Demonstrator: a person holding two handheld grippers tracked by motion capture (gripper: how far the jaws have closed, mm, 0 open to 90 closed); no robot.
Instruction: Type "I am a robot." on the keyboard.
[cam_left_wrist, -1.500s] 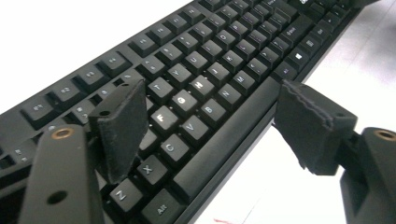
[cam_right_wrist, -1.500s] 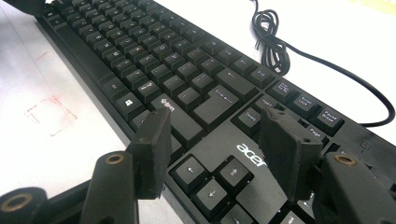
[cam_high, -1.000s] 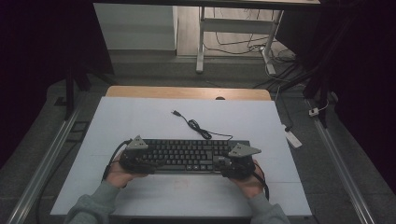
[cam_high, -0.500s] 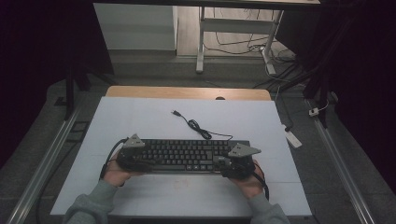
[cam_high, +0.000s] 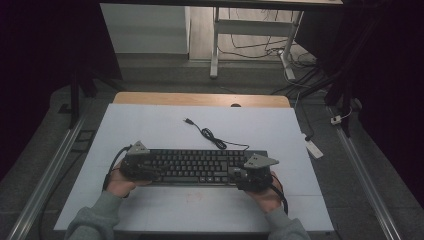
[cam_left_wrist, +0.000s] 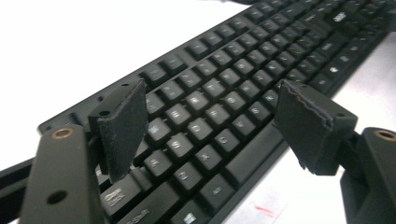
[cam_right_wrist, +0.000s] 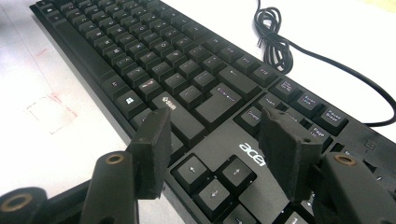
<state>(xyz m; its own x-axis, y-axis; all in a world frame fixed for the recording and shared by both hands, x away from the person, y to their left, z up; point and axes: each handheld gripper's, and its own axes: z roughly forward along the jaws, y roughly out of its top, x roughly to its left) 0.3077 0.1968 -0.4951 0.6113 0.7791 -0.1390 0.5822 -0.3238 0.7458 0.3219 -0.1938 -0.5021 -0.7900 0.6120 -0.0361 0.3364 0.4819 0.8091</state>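
1. In the high view the black keyboard (cam_high: 195, 167) lies flat across the lower middle of the frame, on the white table top (cam_high: 165, 130), long side running left to right.
2. The left gripper (cam_high: 136, 165) sits over the keyboard's left end, a hand (cam_high: 120, 184) behind it at the lower left.
3. From the left gripper view, its jaws stand spread wide over the letter keys (cam_left_wrist: 210, 126). They have just eased in a touch, and the pads (cam_left_wrist: 122, 128) press on nothing; only keys show between them.
4. The right gripper (cam_high: 250, 175) hovers at the keyboard's right end, lower centre-right of the high view, with a hand (cam_high: 267, 195) behind it.
5. In the right gripper view its jaws are parted too, straddling the arrow keys (cam_right_wrist: 215, 179) at the bottom of the frame. One pad (cam_right_wrist: 154, 151) hangs at the near edge of the keyboard, but whether it touches I cannot tell.
6. The keyboard's cable (cam_high: 212, 137) leaves its far edge and runs toward the upper middle of the table, a small coiled bunch partway, plug end lying loose on the white surface.
7. That coil (cam_right_wrist: 273, 37) shows at the top of the right gripper view, well apart from the jaws.
8. Faint red marks (cam_right_wrist: 49, 109) sit on the table at that view's left, beside the keyboard's front edge.
9. No container stands on the table.
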